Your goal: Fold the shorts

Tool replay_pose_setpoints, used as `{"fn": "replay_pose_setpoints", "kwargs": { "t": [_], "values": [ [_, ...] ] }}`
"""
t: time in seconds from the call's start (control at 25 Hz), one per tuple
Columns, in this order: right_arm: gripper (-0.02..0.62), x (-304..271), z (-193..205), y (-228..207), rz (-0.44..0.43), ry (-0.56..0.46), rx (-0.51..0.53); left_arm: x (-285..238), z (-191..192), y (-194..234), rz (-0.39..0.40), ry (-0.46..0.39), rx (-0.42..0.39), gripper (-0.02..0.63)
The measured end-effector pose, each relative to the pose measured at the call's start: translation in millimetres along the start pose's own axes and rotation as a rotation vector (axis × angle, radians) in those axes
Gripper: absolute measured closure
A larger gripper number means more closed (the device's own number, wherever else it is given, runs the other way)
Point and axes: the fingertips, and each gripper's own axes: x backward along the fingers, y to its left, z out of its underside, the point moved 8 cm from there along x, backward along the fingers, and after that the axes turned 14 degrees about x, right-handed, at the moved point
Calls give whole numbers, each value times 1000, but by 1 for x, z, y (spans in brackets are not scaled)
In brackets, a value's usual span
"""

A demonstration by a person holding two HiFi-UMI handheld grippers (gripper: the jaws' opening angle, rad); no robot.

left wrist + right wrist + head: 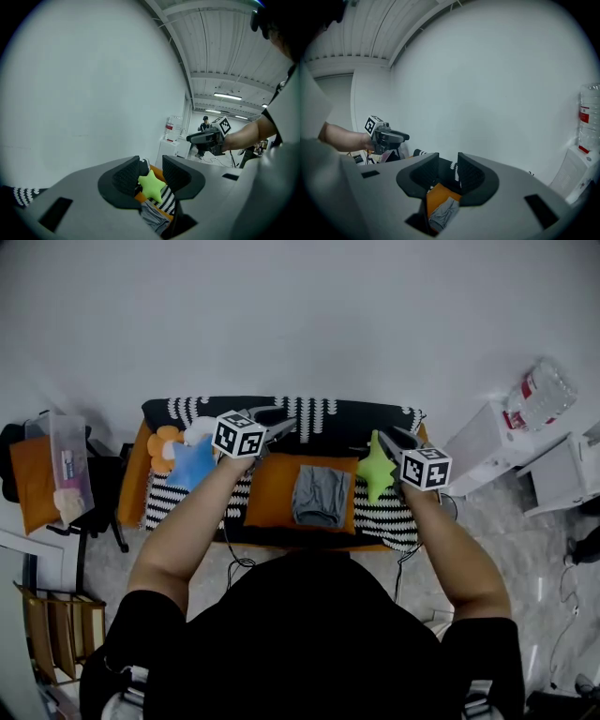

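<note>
The person in a black top [309,643] is standing closest and reaching out over a small table covered with a black-and-white patterned cloth [352,426]. A flat orange mat [270,493] is lying in the middle of the table, near its front edge. The soft grey shorts [320,495] are resting on it as one small, neat bundle. They are looking folded already, so I think the job is about done. The mat is probably giving them a clean spot.

A puffy green star toy [376,471] is sitting by the right edge. A puffy blue star toy [194,463] and an orange flower toy [165,449] are sitting by the left edge, likely placed there to leave room.

The left gripper [281,423] and the right gripper [389,437] are hanging in the air over the back part of the table, one toward each side, well apart from the shorts. Both are holding their fingers apart and gripping nothing, perhaps because the folding looks finished.

Counting up: one mat, one pair of shorts, two stars, one flower, two grippers.
</note>
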Motion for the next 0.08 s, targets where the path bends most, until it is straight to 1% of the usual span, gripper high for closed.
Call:
{"fn": "replay_pose_setpoints", "kwargs": {
  "t": [0.08],
  "values": [
    [465,2,1,2,4,-2,-2,0,0,-2,4,-1,-2,436]
  ]
}}
